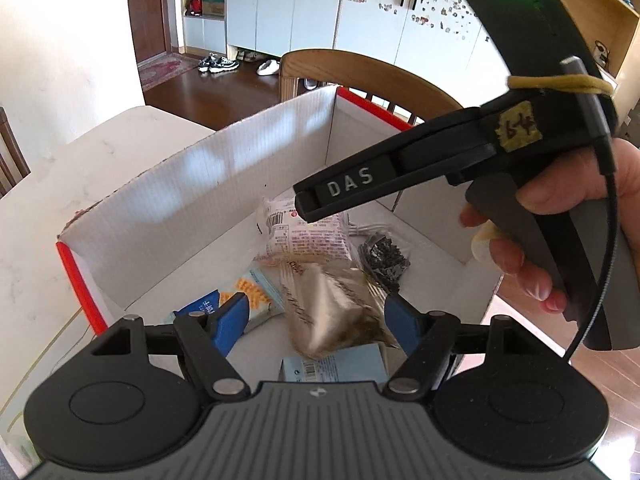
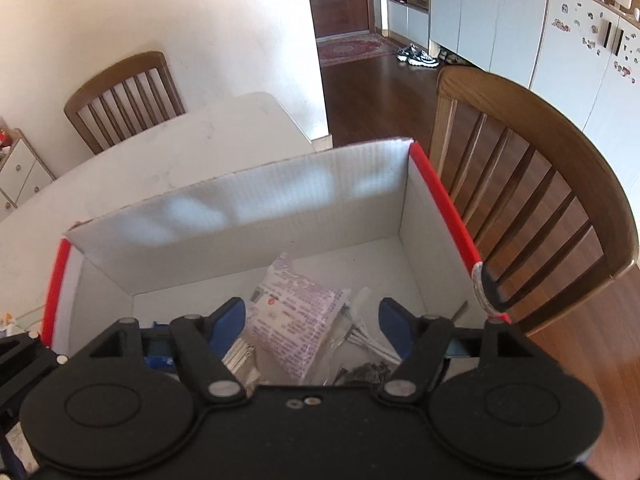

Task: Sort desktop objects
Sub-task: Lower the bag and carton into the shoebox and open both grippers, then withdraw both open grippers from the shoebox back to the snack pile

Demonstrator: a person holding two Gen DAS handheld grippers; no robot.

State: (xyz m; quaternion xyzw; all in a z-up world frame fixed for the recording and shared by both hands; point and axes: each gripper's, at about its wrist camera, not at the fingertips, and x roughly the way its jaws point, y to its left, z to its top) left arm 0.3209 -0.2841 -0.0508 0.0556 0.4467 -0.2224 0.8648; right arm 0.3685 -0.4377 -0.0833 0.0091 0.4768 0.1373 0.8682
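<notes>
- Left tongs (image 1: 315, 300) are half wide over the box (image 1: 180, 200), with blue tips that press on nothing.
- Right tongs (image 2: 310, 305) are open wide over the box too, and nothing is pinched.
- Inside the box, at the near wall, lies a light blue carton (image 1: 340, 364) with a barcode on it. Its words are too small to read.
- Just past it a shiny brown packet (image 1: 332, 308) shows between the left tongs' tips. It is blurry, and I cannot tell if it touches the box floor.
- On the box's left side is a blue and orange packet (image 1: 248, 300). Its writing is too blurry to read.
- In the middle of the box lies a pink packet (image 1: 308, 236) with a barcode, a red dot and tiny print.
- Beside it, on the box's right side, are a bag of dark bits (image 1: 384, 260) and some white swabs (image 2: 372, 340).
- Above the box a hand (image 1: 560, 240) holds the right tongs. One arm says "DAS" (image 1: 350, 188), and yellow tape (image 1: 518, 128) has scribbled marks.
- Under the box is a white table (image 1: 40, 200).
- Behind the box stands a wooden chair (image 1: 360, 68).
- Far past the box are shoes (image 1: 218, 64) and white cupboards (image 1: 420, 12) with stickers.
</notes>
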